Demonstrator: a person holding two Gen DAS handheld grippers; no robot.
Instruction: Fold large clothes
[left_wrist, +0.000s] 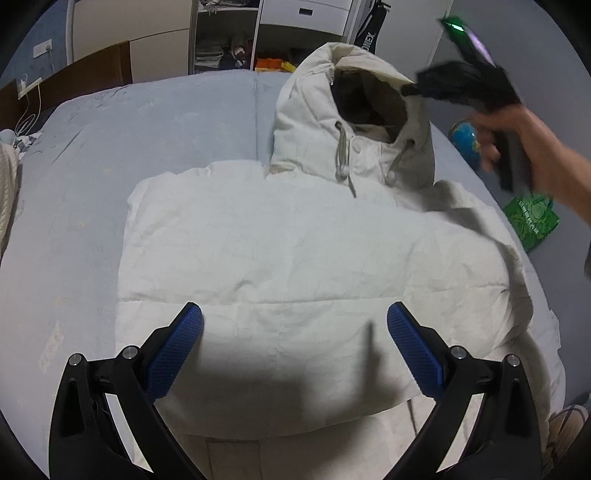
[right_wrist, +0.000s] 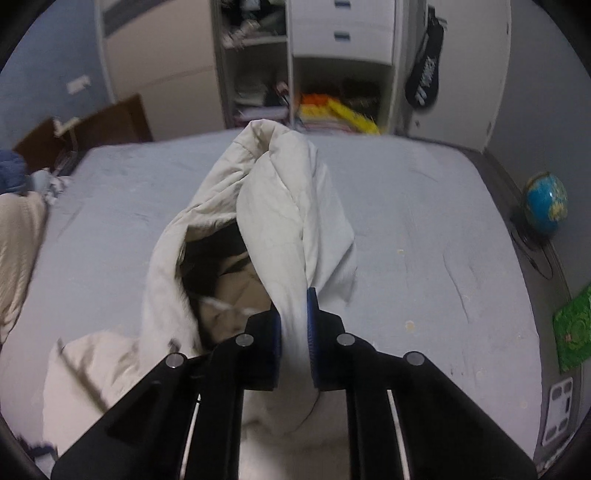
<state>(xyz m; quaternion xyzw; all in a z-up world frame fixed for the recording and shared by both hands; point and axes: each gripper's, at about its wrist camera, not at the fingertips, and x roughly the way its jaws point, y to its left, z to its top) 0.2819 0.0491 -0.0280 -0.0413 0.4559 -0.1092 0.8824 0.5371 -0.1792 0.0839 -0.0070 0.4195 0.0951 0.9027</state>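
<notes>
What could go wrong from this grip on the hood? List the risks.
1. The right gripper pinches only the rim of the hood; the puffy fabric may slip out as it folds over.
2. The left gripper hangs open above the jacket, so pulling the hood could drag the unpinned body across the bed.

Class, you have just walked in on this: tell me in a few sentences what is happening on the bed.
A person is folding a white hooded jacket laid flat on a blue bed. The right tool is shut on the edge of the hood, which stands raised above the jacket. The left tool hovers open over the jacket's lower part, gripping nothing. The body and sleeves look already folded into a rough rectangle; the hood is not yet laid down.
</notes>
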